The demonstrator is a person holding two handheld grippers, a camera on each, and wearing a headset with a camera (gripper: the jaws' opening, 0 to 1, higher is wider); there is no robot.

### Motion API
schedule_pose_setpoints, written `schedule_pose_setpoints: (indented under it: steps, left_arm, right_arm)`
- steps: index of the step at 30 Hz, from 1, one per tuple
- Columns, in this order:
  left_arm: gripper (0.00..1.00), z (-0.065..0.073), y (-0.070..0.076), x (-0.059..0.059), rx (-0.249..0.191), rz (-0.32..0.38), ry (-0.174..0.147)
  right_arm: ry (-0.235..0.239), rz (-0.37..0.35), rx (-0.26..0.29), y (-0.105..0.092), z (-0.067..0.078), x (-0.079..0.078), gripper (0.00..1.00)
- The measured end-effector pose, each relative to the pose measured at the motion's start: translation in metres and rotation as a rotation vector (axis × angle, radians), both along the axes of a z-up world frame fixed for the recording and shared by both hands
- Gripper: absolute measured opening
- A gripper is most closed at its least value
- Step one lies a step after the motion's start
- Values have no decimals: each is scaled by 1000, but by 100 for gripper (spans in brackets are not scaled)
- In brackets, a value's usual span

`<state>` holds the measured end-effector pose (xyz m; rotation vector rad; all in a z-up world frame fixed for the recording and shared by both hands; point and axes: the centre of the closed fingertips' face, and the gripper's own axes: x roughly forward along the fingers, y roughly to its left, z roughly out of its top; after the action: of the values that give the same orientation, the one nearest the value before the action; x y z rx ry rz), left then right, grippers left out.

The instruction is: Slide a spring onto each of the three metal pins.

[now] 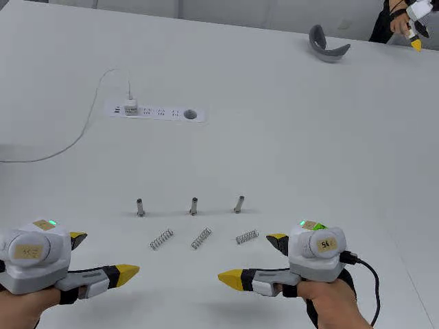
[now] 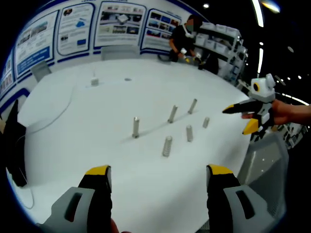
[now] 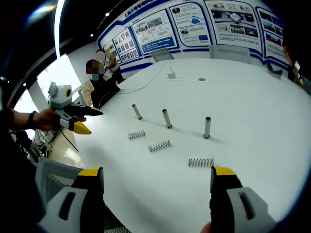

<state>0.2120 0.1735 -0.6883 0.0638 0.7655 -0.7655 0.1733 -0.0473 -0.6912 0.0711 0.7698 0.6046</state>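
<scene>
We hold left claw (image 1: pixel 103 254) and right claw (image 1: pixel 253 258) open at the table's (image 1: pixel 288 144) near edge.
Springs (image 1: pixel 201 238) lie loose before the pins (image 1: pixel 193 205).

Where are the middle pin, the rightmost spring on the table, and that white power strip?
middle pin (image 1: pixel 193 205): head view, middle of its upright shaft.
rightmost spring (image 1: pixel 247 236): head view, its centre coils.
power strip (image 1: pixel 164 112): head view, bare top face.

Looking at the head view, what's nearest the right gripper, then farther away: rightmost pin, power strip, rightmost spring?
From the right gripper:
1. Rightmost spring, lying just ahead of it.
2. Rightmost pin, standing behind that spring.
3. Power strip, far back, to the left.
</scene>
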Motion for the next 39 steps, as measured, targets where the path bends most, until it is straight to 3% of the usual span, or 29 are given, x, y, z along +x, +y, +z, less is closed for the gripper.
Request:
schedule_pose_setpoints:
  steps: [11,23,39]
  left_arm:
    - [82,0,-9,1,4,-44,10]
    - [81,-5,-30,-1,3,-94,27]
    - [79,-9,-53,7,-13,-118,35]
  right_arm:
    - [1,3,2,2,0,-1,92]
    - [5,-7,2,-1,-1,-1,92]
    - [8,-12,4,-1,-2,-2,92]
